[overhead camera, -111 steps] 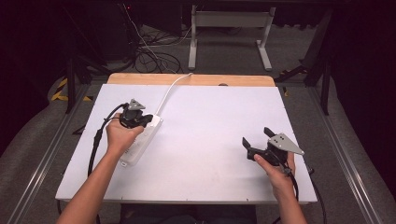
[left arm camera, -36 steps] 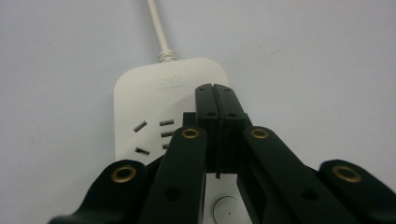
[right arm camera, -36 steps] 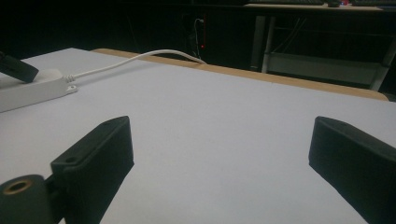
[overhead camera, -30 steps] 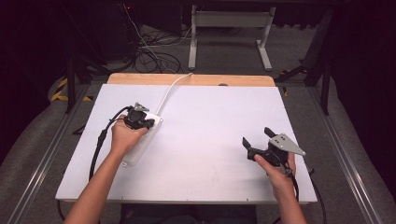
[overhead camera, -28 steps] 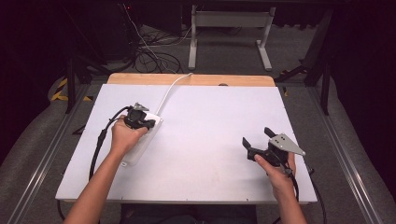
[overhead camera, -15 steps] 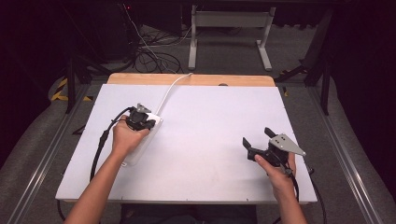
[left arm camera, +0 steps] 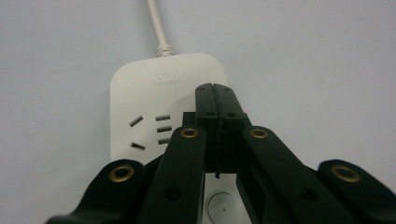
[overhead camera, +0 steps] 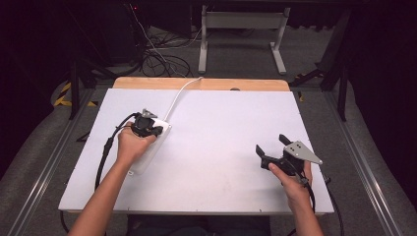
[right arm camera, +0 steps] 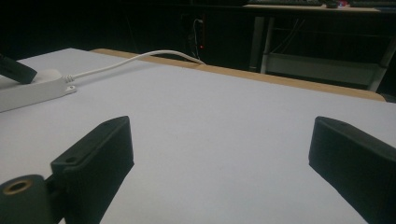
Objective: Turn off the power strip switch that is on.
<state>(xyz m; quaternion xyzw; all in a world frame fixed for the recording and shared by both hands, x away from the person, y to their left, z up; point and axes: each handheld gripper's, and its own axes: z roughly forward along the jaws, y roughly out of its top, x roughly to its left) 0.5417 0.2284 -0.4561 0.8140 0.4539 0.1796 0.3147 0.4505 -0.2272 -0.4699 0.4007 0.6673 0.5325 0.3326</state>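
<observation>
1 power strip (left arm camera: 161,98) lies directly under the closed left gripper (left arm camera: 215,88).

Ref = power strip (overhead camera: 147,147): lies on table (overhead camera: 221,128), left half. Its cord (overhead camera: 179,93) runs off the far end to table's back edge. Left gripper (overhead camera: 146,125) directly over strip's far end. Right gripper (overhead camera: 275,152) well apart to its right, near front edge.

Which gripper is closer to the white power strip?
Left. The left gripper hangs right over the power strip, jaws shut together. The right gripper sits far across the table, jaws open, nothing between them.
</observation>
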